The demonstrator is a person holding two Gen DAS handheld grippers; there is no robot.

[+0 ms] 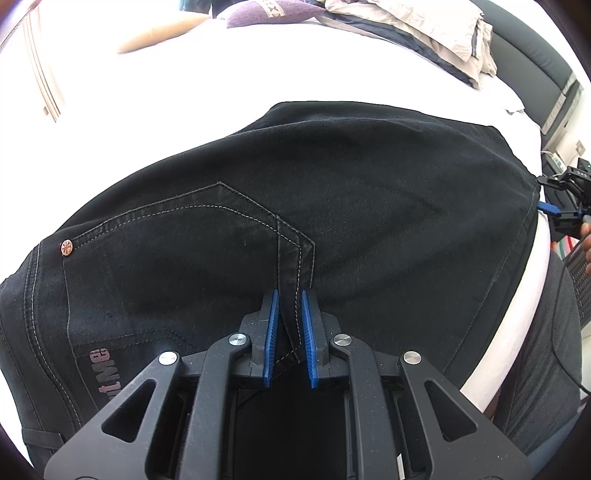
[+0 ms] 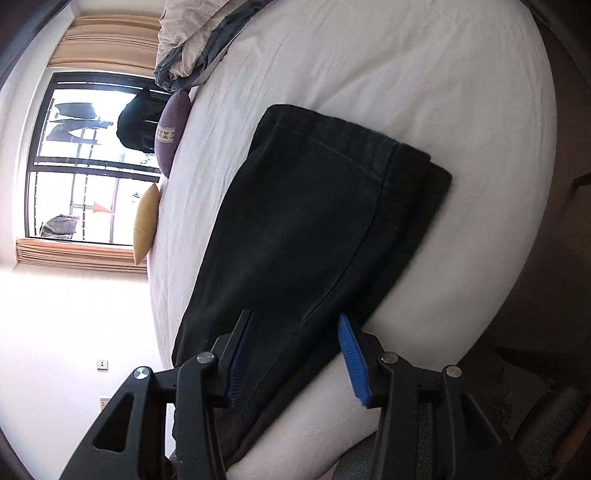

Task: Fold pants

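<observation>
**Black jeans on the white bed, one seam pinched**

The black denim pants (image 1: 332, 206) lie flat across the middle of the left wrist view on a white bed sheet (image 1: 184, 92), folded lengthwise so that a back pocket faces up at centre left. Pale contrast stitching outlines the pocket; a copper rivet (image 1: 67, 247) sits at its corner at the left edge, and faded pinkish lettering runs along the lower left. In the right wrist view the same pants run from the lower centre to the upper middle of the frame, ending in a stitched hem at the upper right of the fabric.

The left gripper (image 1: 289, 295), at the bottom centre, has its blue-padded jaws nearly together, pinching a raised, double-stitched seam fold of the pants. The right gripper (image 2: 295, 319) holds its jaws wide apart, one on either side of the pants' side seam near the bottom of its view; whether the pads touch the cloth is hard to tell.

The lettering is partly cut off and unreadable. The waistband falls below the left gripper's body. Crumpled beige and grey bedding (image 1: 424, 26), a purple cushion (image 2: 171, 129) and a tan cushion (image 2: 146, 221) sit along the far side of the bed.
</observation>
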